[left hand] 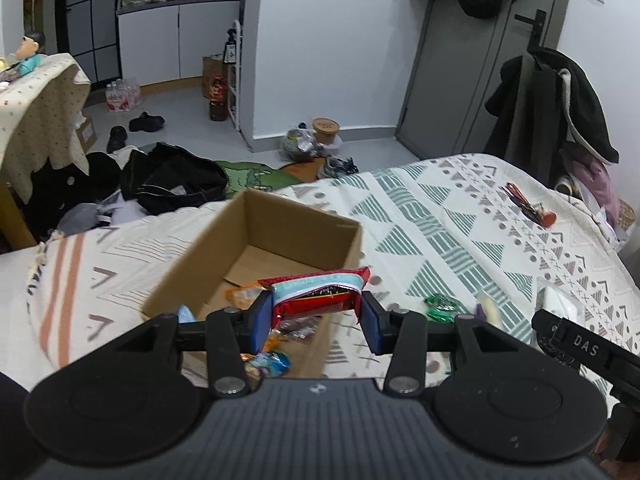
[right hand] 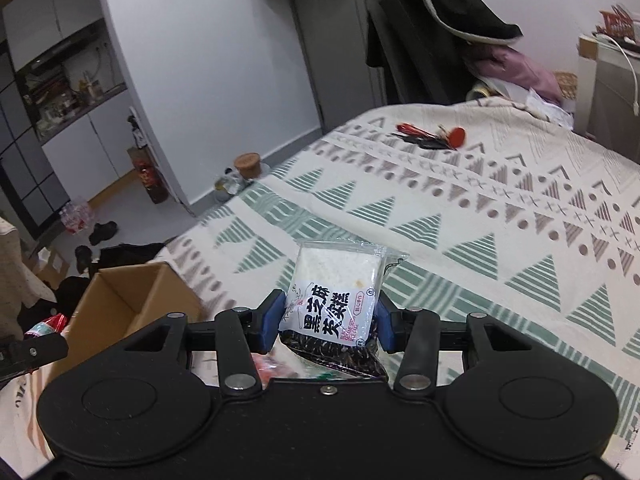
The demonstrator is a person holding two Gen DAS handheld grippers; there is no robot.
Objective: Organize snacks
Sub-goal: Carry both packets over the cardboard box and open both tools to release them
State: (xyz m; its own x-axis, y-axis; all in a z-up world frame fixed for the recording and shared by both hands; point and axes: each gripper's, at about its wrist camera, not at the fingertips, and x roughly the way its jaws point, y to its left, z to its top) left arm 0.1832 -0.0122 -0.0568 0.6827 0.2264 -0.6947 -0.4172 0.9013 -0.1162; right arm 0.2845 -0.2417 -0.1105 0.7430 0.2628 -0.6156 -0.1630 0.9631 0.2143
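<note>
Your left claw (left hand: 316, 316) pinching red packet (left hand: 320, 294), held over near right corner of box (left hand: 192, 264). Box sits open on bed (left hand: 440, 216); few small wrapped snacks (left hand: 266, 360) lie inside at near end. Green snack (left hand: 442, 307) lies on bed just right of box. Your right claw (right hand: 330, 322) pinching white rice-cake packet (right hand: 336, 296), lifted above bed, right of box (right hand: 120, 300) and apart from it. Keys (right hand: 432, 138) lie far across bed.
</note>
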